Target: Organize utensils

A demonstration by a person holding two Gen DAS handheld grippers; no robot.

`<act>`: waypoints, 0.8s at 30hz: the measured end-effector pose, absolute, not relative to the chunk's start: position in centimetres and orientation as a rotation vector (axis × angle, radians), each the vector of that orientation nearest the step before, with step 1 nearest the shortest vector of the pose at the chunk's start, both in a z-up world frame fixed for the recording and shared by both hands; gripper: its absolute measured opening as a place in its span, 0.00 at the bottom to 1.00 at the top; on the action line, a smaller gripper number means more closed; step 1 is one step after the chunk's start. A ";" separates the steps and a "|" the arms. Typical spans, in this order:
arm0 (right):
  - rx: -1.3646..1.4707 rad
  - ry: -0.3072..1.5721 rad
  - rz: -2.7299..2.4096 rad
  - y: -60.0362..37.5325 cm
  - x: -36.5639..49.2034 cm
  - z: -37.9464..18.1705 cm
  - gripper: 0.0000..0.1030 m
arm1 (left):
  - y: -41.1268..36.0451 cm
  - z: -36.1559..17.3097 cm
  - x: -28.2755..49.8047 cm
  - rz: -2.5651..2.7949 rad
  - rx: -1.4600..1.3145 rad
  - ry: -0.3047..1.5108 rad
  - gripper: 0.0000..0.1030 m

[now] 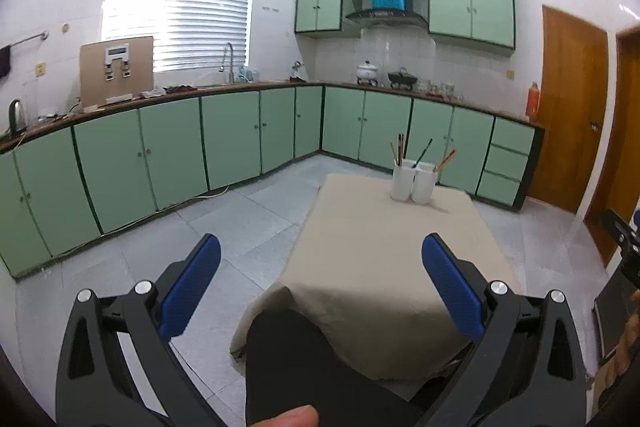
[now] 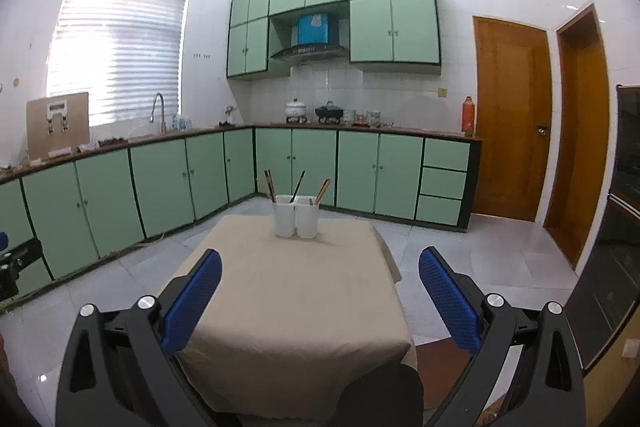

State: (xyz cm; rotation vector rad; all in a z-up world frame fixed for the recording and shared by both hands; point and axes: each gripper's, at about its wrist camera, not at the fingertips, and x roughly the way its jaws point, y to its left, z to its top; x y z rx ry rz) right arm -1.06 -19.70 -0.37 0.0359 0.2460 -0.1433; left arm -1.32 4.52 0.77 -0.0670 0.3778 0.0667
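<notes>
Room: kitchen, green cabinets (image 2: 160, 183), tiled floor.
Table (image 2: 296, 307): cloth-covered, bare near side.
Utensils (image 2: 298, 185): upright in two white cups (image 2: 297, 221), touching, at far edge.
Left gripper (image 1: 320, 279): released, holding nothing.
Right gripper (image 2: 320, 283): released, holding nothing.
Risk: a sideways pull could tip the cups off the far edge.
Clearance: ample over the cloth.

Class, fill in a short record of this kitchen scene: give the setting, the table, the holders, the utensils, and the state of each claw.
Setting: kitchen with green cabinets and a wooden door
Table: covered by a beige cloth
Holders: two white cups side by side at the table's far end
Utensils: chopsticks and other sticks standing in the cups
Left claw: open, holding nothing, short of the table's near edge
Right claw: open, holding nothing, above the cloth
</notes>
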 end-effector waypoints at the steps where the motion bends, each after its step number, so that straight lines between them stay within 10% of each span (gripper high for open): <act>1: 0.036 0.239 -0.141 -19.6 -1.7 -0.2 0.94 | 4.7 1.0 -2.0 0.075 -0.068 0.365 0.95; 24: 0.023 0.245 -0.108 -18.2 -2.9 -0.9 0.94 | 3.6 2.8 -4.6 0.133 -0.059 0.318 0.95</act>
